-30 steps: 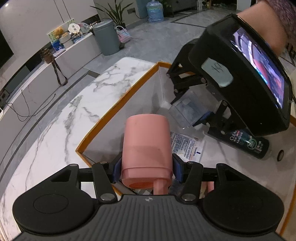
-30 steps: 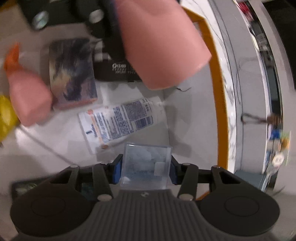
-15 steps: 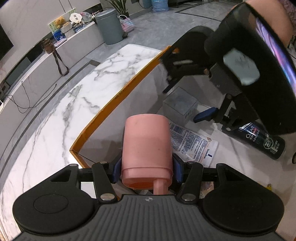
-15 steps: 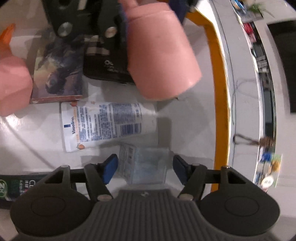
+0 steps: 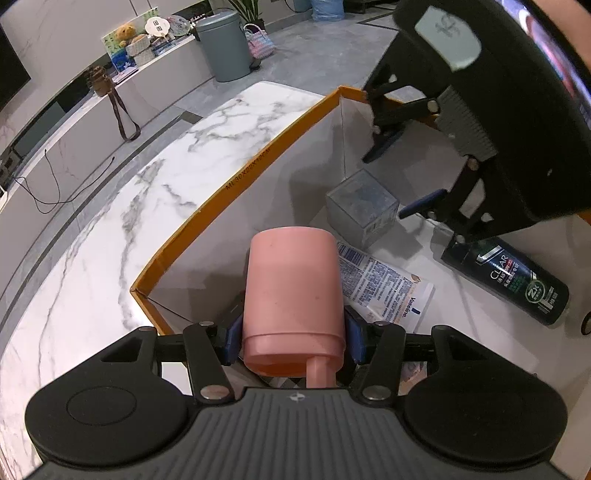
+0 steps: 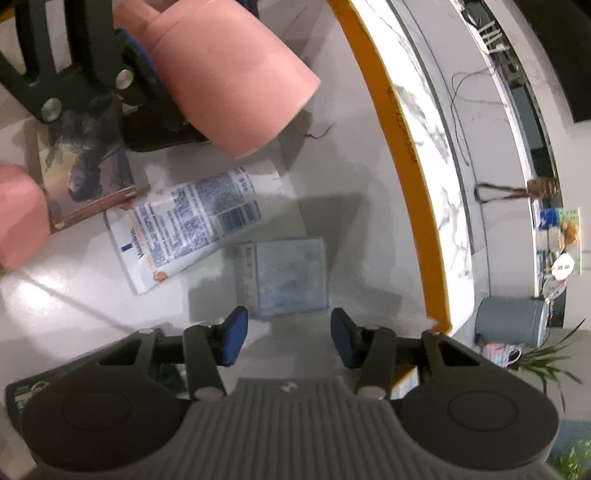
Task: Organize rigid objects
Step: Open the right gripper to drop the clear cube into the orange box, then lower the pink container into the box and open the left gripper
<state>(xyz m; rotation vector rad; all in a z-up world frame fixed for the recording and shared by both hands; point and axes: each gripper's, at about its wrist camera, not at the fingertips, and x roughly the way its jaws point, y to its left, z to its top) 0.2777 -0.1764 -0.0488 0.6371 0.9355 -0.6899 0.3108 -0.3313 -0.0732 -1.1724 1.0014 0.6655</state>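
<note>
Left gripper [image 5: 293, 332] fingers clamped on pink bottle [image 5: 293, 291] over orange-rimmed box [image 5: 243, 181], Vaseline tube [image 5: 384, 288] and dark shampoo bottle [image 5: 517, 280] beyond, right gripper [image 6: 288, 332] fingers apart above clear cube [image 6: 286, 277], right view alone showing picture card [image 6: 83, 177].

grey bin [image 5: 225, 44], teddy bear [image 5: 125, 31], potted plant [image 6: 543, 363], black cable [image 5: 55, 184], brown strap [image 5: 120, 110], marble table [image 5: 147, 206]
</note>
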